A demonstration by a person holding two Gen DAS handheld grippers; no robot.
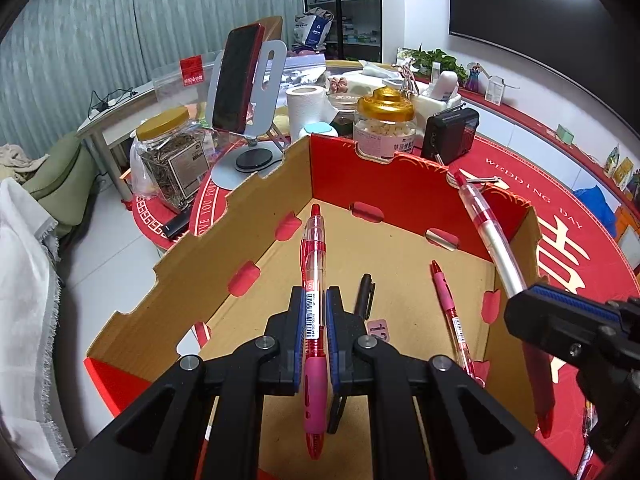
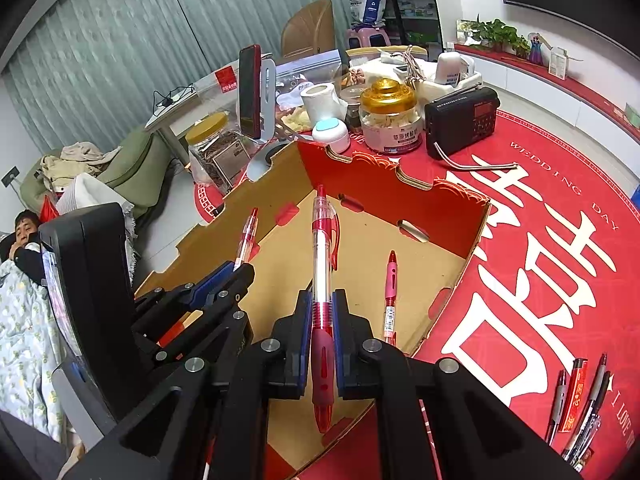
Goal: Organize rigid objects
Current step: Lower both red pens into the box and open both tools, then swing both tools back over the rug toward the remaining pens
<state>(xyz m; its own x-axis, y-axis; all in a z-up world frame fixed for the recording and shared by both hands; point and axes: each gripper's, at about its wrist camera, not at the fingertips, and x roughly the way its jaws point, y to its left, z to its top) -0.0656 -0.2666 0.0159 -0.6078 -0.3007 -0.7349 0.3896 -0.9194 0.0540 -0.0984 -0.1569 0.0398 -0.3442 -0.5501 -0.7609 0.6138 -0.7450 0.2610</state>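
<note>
An open cardboard box (image 1: 256, 216) with red outer walls stands on the red tablecloth; it also shows in the right wrist view (image 2: 476, 236). My left gripper (image 1: 314, 312) is shut on a red pen with a pink grip (image 1: 314, 272) and holds it over the box. My right gripper (image 2: 322, 312) is shut on a red and clear pen (image 2: 322, 256), also over the box; it shows in the left wrist view (image 1: 560, 312) at the right. A pink pen (image 1: 448, 300) and a black pen (image 1: 365, 294) lie on the box floor.
Several more pens (image 2: 580, 404) lie on the tablecloth right of the box. Behind the box stand two jars (image 1: 384, 124), a phone on a stand (image 1: 240, 80), a paper roll (image 1: 306, 106) and a black radio (image 1: 450, 134). A person (image 2: 24, 232) lies at far left.
</note>
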